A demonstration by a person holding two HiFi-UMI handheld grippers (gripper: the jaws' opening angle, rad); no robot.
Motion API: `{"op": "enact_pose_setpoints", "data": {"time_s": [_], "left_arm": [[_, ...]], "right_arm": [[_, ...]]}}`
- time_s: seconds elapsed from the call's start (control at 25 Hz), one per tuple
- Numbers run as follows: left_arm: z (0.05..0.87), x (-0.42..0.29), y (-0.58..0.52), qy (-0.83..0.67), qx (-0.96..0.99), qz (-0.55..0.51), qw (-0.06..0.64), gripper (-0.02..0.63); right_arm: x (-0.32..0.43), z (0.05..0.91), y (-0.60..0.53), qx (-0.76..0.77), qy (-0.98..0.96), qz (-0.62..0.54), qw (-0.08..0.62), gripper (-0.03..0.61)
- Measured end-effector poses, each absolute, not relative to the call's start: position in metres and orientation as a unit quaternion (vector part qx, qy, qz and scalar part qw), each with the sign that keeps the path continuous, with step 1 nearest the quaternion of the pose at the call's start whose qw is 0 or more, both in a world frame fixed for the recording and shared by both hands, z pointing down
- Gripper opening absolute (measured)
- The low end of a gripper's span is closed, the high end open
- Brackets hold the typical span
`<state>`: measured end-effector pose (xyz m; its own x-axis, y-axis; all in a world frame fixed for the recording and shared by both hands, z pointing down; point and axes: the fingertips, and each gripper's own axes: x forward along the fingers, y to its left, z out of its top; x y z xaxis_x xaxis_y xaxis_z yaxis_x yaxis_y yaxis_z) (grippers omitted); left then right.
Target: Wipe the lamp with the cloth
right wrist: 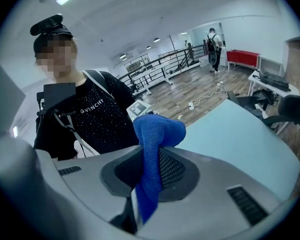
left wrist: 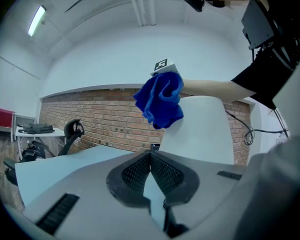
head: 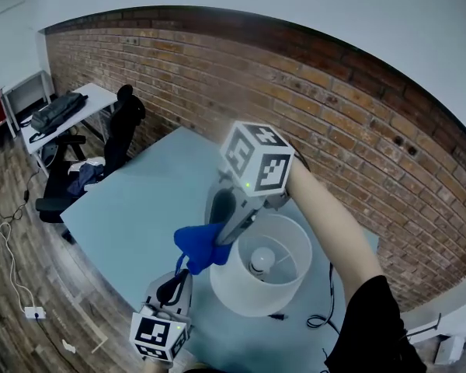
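Observation:
A white lamp shade (head: pixel 241 286) with a bulb (head: pixel 262 261) inside stands on the pale blue table (head: pixel 140 208). My right gripper (head: pixel 221 235) is shut on a blue cloth (head: pixel 199 245), which hangs just left of the shade's rim. In the right gripper view the cloth (right wrist: pixel 152 149) is pinched between the mesh pads (right wrist: pixel 172 169) and bunches above them. My left gripper (head: pixel 175 287) sits low near the table's front edge, shut and holding nothing. The left gripper view looks up at the cloth (left wrist: pixel 160 101) against the shade (left wrist: pixel 200 129).
A black cable (head: pixel 326 317) trails from the lamp toward the brick wall (head: pixel 334 107). A black office chair (head: pixel 124 123) and a white desk (head: pixel 85 99) stand beyond the table's far left corner. A power strip (head: pixel 33 311) lies on the wooden floor.

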<state>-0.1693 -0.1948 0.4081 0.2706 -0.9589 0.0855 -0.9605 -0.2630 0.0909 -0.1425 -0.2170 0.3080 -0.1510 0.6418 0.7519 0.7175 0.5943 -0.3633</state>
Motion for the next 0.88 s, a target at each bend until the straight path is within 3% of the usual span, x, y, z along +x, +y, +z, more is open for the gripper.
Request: {"op": "enact_pose_setpoints", "data": {"time_s": [0.28, 0.56, 0.68, 0.88], "left_arm": [[0.433, -0.194, -0.191, -0.629, 0.773, 0.006, 0.088, 0.008], [0.447, -0.210, -0.193, -0.638, 0.763, 0.003, 0.106, 0.009], [0.442, -0.211, -0.192, -0.640, 0.762, 0.001, 0.100, 0.008], [0.424, -0.217, -0.184, -0.647, 0.758, -0.003, 0.079, 0.008]], "right_arm": [[-0.154, 0.384, -0.210, -0.495, -0.652, -0.002, 0.574, 0.066], [-0.170, 0.446, -0.200, -0.482, -0.627, -0.054, 0.609, 0.066], [-0.177, 0.430, -0.201, -0.477, -0.639, -0.098, 0.595, 0.066], [-0.193, 0.331, -0.186, -0.431, -0.726, -0.155, 0.513, 0.066]]}}
